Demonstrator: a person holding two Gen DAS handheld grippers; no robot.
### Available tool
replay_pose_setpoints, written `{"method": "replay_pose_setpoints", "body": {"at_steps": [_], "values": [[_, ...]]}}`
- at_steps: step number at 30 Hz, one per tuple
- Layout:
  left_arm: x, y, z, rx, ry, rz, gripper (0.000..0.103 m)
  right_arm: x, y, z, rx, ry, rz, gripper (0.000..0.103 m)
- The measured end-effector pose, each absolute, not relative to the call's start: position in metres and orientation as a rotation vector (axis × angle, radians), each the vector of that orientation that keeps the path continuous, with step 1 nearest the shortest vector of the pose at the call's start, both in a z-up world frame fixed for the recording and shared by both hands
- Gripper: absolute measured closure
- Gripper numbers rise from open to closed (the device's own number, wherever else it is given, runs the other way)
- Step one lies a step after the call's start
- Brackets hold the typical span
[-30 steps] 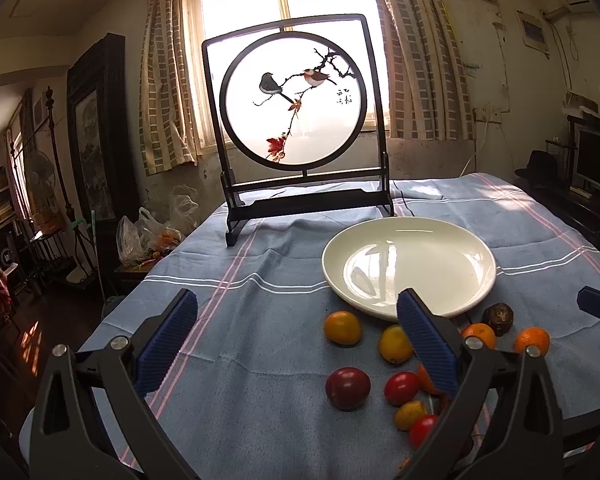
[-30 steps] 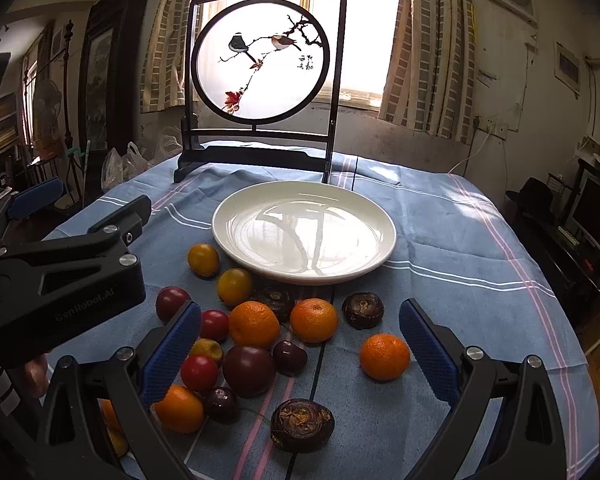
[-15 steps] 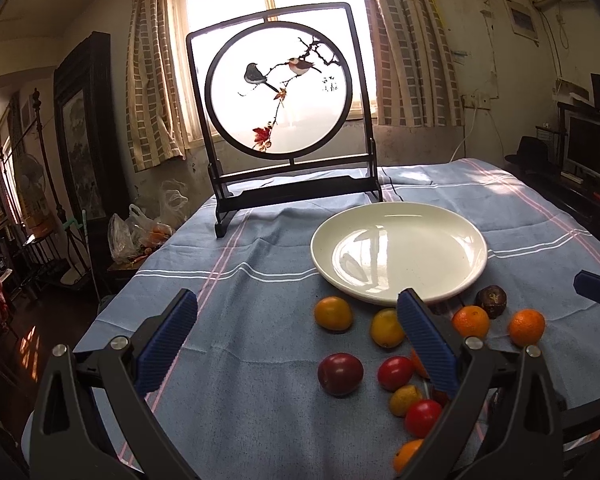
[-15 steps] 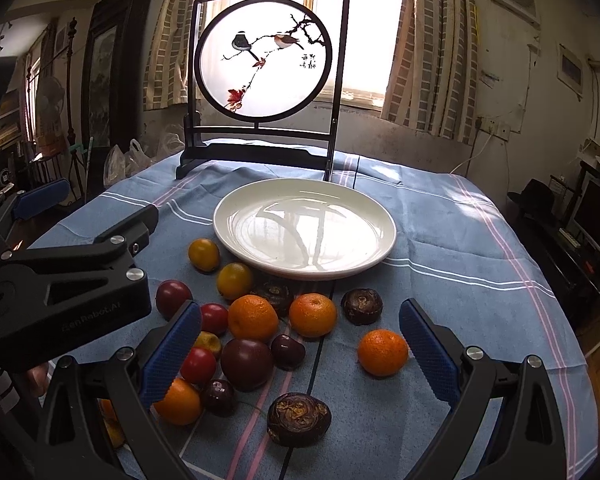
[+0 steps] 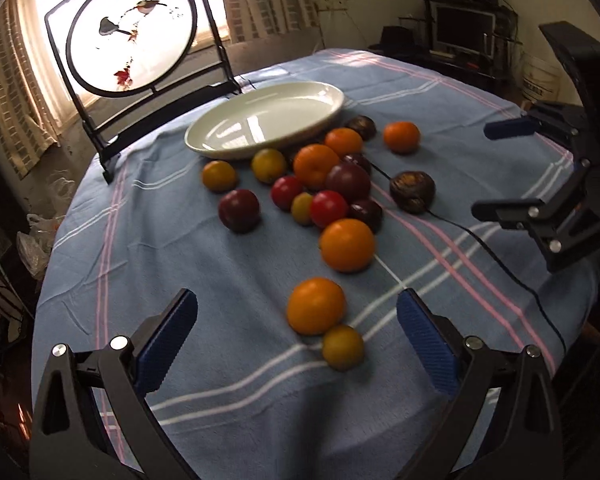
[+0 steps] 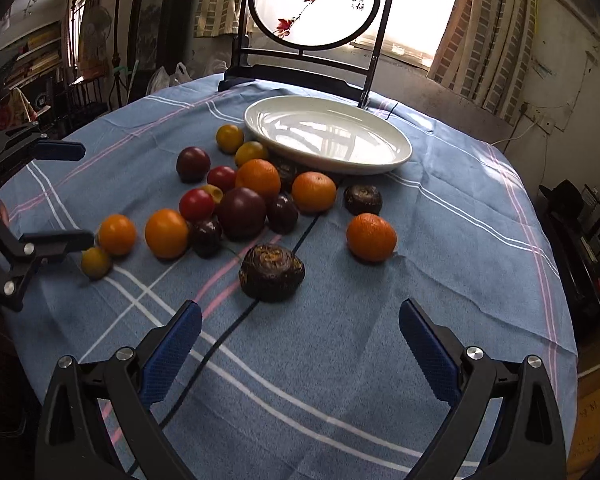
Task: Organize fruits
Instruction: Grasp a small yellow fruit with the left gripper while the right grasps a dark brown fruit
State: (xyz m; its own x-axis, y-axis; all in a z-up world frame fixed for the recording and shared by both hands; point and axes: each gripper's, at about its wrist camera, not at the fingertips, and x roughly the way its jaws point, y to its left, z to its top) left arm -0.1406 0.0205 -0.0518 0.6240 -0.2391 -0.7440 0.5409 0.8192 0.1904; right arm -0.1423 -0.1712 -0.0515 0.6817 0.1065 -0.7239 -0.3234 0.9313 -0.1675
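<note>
Several fruits lie on the blue cloth in front of an empty white plate (image 5: 268, 122) (image 6: 328, 132): oranges, red tomatoes, dark plums, small yellow fruits, brown wrinkled fruits. My left gripper (image 5: 298, 334) is open and empty, with an orange (image 5: 316, 305) and a small yellow fruit (image 5: 343, 347) between its fingers. My right gripper (image 6: 300, 338) is open and empty, just short of a brown wrinkled fruit (image 6: 271, 272). Each gripper shows in the other view: the right one (image 5: 512, 168), the left one (image 6: 66, 194).
A round painted screen on a black stand (image 5: 132, 36) (image 6: 314, 4) stands behind the plate. A dark cable (image 5: 480, 240) runs across the striped cloth (image 6: 440, 260). The table edge curves close on both sides. A TV and furniture (image 5: 462, 28) are at the far right.
Both grippers pulled back and tilted down toward the table. The left one swung so the near orange and yellow fruit now sit between its fingers. Both stayed open.
</note>
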Motion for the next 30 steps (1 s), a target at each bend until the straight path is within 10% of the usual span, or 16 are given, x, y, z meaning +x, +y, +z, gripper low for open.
{"method": "replay_pose_setpoints", "body": {"at_steps": [2,5,21,25,30], "values": [[-0.144,0.014,-0.061,0.422,0.803,-0.492,0.006,-0.142,-0.172,-0.052,-0.281,0.803,0.251,0.004],[-0.142,0.010,-0.072,0.402,0.866,-0.517,0.038,-0.141,-0.173,-0.052,-0.277,0.804,0.252,0.004],[-0.133,0.024,-0.081,0.345,0.967,-0.492,0.073,-0.087,-0.167,-0.070,-0.168,0.913,0.287,0.010],[-0.130,0.026,-0.080,0.312,0.962,-0.500,0.079,-0.079,-0.161,-0.080,-0.190,0.964,0.336,0.054],[-0.131,0.029,-0.075,0.302,0.966,-0.534,0.079,-0.086,-0.165,-0.071,-0.190,0.949,0.374,0.058]]}}
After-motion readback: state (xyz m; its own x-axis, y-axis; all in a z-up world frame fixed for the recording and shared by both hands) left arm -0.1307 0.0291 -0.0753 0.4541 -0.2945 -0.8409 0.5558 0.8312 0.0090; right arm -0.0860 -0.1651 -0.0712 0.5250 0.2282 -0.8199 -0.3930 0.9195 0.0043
